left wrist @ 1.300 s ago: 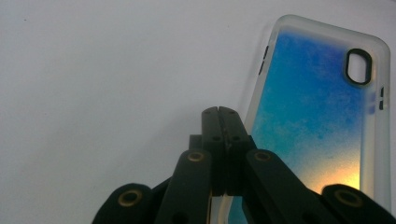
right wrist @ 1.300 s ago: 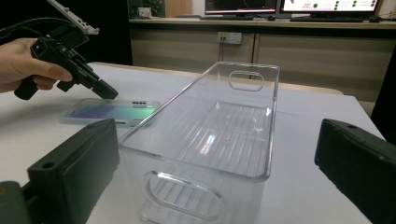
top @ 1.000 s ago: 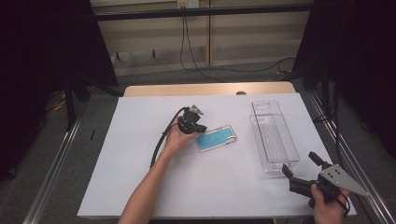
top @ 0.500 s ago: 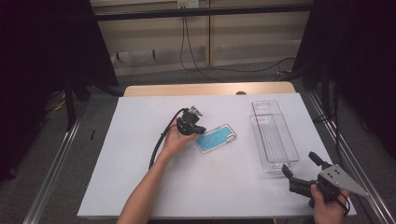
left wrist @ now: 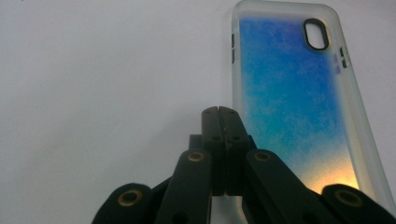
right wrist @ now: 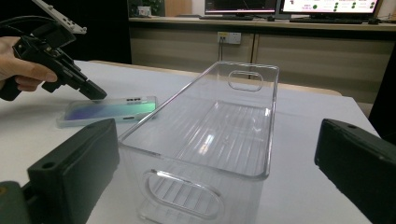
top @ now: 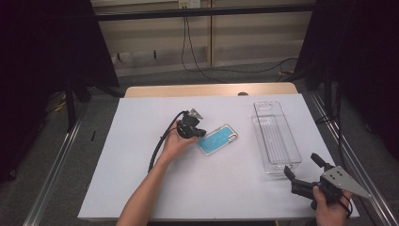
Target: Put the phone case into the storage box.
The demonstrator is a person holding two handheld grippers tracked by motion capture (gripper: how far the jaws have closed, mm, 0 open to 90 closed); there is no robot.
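Looking at this from my end, the left gripper [top: 200,133] has its jaws clenched with nothing between them, tips right at the near edge of the phone case [top: 217,139], which lies flat on the white table [top: 141,188] just left of the clear bin [top: 276,137]. My worry: a case that flat gives closed jaws nothing to bite, so a push could just skid it away or into the bin wall. The right gripper [top: 305,172] sits wide open by the bin's near end, gripping nothing.
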